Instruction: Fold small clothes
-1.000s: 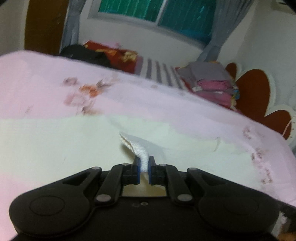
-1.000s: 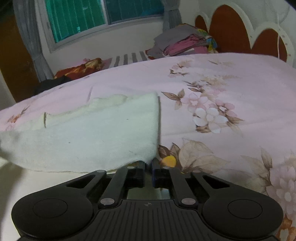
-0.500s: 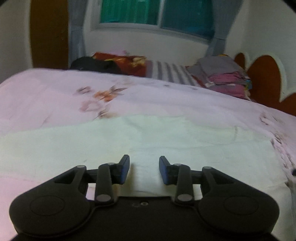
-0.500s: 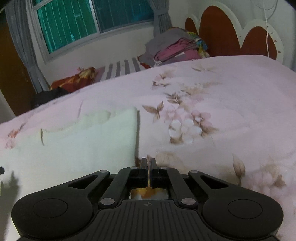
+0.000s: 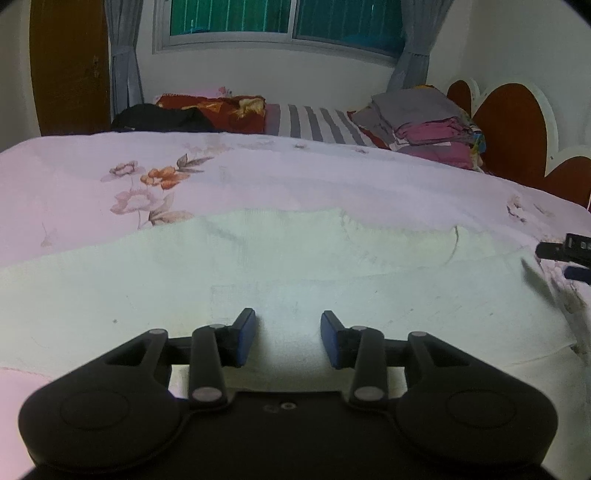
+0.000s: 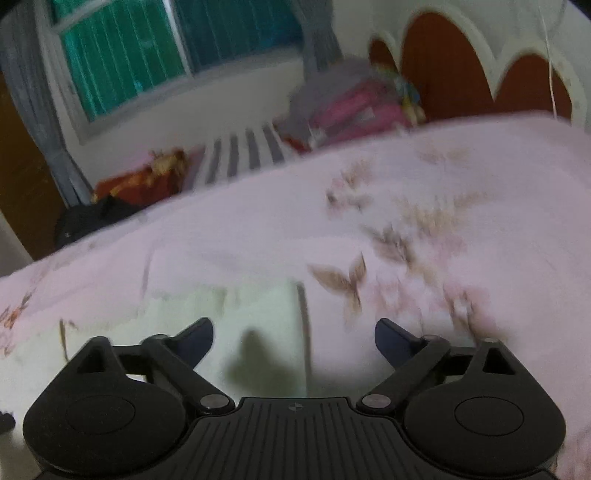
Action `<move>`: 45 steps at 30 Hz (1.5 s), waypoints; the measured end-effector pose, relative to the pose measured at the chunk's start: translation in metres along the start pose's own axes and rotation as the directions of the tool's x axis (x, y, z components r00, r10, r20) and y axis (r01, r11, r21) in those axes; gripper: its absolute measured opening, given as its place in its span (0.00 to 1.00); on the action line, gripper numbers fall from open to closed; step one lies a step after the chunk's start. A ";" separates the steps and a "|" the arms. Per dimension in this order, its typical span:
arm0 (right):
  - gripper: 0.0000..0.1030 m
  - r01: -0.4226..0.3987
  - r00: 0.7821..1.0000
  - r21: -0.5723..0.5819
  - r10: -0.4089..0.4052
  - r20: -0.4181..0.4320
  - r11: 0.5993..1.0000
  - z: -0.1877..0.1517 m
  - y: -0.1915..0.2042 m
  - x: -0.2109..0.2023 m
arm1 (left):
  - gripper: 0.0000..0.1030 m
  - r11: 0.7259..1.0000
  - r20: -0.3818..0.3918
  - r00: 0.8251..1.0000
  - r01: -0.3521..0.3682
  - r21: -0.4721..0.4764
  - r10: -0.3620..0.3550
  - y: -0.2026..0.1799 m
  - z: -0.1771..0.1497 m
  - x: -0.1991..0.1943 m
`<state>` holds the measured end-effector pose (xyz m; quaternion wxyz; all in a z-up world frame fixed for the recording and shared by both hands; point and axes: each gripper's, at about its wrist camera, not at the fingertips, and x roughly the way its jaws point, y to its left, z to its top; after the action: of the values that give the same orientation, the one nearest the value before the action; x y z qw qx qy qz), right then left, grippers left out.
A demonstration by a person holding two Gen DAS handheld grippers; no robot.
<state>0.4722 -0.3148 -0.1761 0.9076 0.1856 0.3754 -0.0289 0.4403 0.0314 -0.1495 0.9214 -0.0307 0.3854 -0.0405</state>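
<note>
Each camera sits just behind its own tongs, looking down along them, close over the pink floral bedspread (image 5: 258, 173). Both face the window (image 5: 288, 18) and headboard (image 6: 461, 66), sharing the pale cloth (image 5: 295, 266) and clothes pile (image 6: 354, 107).

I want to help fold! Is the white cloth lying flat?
Flat. The white cloth lies spread on the pink bedsheet, one layer folded over.

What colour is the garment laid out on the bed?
The garment is pale cream, off-white and unpatterned; it shows best in the left wrist view.
</note>
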 end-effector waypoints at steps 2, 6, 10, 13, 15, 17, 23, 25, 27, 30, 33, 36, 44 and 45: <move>0.59 -0.018 1.000 -0.008 0.018 -0.012 1.000 0.003 0.003 0.008 | 0.37 1.000 -0.007 1.000 0.004 -0.004 -0.004 0.000 0.000 0.003; 0.56 0.000 0.998 -0.013 -0.001 -0.063 1.000 0.005 0.003 0.030 | 0.37 1.000 -0.021 1.000 0.007 0.001 -0.007 -0.001 -0.001 0.010; 0.21 -0.005 0.996 -0.064 -0.001 -0.094 0.998 -0.002 0.008 0.038 | 0.38 1.000 -0.037 0.999 -0.015 0.007 0.015 -0.001 -0.002 0.016; 0.20 0.073 0.995 -0.058 -0.076 -0.062 0.996 -0.001 -0.001 0.042 | 0.38 1.000 -0.050 0.999 -0.017 -0.009 0.016 -0.001 0.000 0.016; 0.20 0.075 0.994 -0.037 -0.077 -0.072 0.997 -0.001 -0.003 0.041 | 0.37 1.000 -0.062 0.998 -0.019 -0.017 0.018 0.000 0.002 0.012; 0.21 0.085 0.993 -0.076 -0.091 -0.077 0.993 -0.001 0.004 0.033 | 0.39 1.000 -0.065 0.998 -0.018 -0.022 0.017 0.000 0.004 0.005; 0.39 -0.039 0.999 -0.122 0.035 -0.034 0.992 -0.010 0.040 -0.016 | 0.54 0.999 -0.036 0.999 -0.028 -0.047 0.026 0.011 0.006 -0.024; 0.55 -0.082 0.996 -0.155 0.078 -0.030 0.984 -0.018 0.061 -0.026 | 0.58 0.997 -0.033 0.999 -0.038 -0.061 0.036 0.019 0.005 -0.035; 0.55 -0.133 0.991 -0.194 0.130 -0.026 0.972 -0.030 0.084 -0.034 | 0.59 0.996 -0.025 0.998 -0.053 -0.078 0.052 0.029 0.003 -0.046; 0.55 -0.197 0.980 -0.208 0.188 -0.060 0.958 -0.046 0.112 -0.038 | 0.59 0.991 -0.020 0.997 -0.079 -0.107 0.078 0.048 -0.001 -0.060; 0.55 -0.250 0.968 -0.234 0.233 -0.097 0.939 -0.061 0.143 -0.039 | 0.59 0.983 -0.025 0.994 -0.104 -0.153 0.102 0.074 -0.005 -0.072; 0.55 -0.296 0.954 -0.251 0.272 -0.125 0.922 -0.071 0.170 -0.039 | 0.58 0.969 -0.034 0.991 -0.136 -0.206 0.132 0.101 -0.010 -0.080; 0.55 -0.365 0.930 -0.354 0.326 -0.167 0.861 -0.090 0.246 -0.039 | 0.57 0.919 -0.058 0.976 -0.215 -0.331 0.208 0.177 -0.022 -0.099; 0.55 -0.372 0.928 -0.360 0.330 -0.173 0.856 -0.092 0.254 -0.037 | 0.57 0.910 -0.063 0.974 -0.224 -0.350 0.216 0.186 -0.024 -0.100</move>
<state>0.4324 -0.0490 -0.1303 0.8951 0.0697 0.3808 0.2214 0.3626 0.2261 -0.1118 0.8949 -0.1524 0.3977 0.1333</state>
